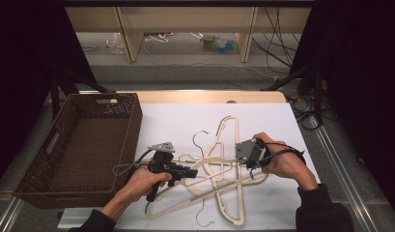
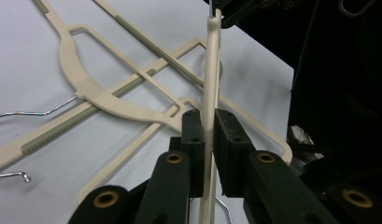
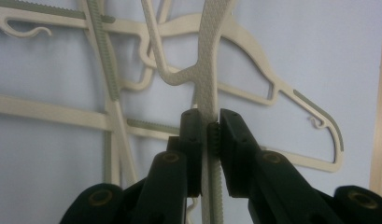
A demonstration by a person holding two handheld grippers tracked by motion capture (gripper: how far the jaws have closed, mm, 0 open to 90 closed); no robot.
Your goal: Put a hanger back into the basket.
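Cream plastic hanger (image 2: pixel 211 70), edge-on and raised above other hangers (image 1: pixel 219 193) on the white tabletop.

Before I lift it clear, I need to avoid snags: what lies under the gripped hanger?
Under the gripped hanger, other cream hangers lie crossed on the white table. The jaws cover where they overlap.

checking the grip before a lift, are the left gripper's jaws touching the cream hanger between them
Touching. The left gripper view shows the left gripper with both black jaws pressed flat against the thin edge of the cream plastic hanger, with no gap on either side.
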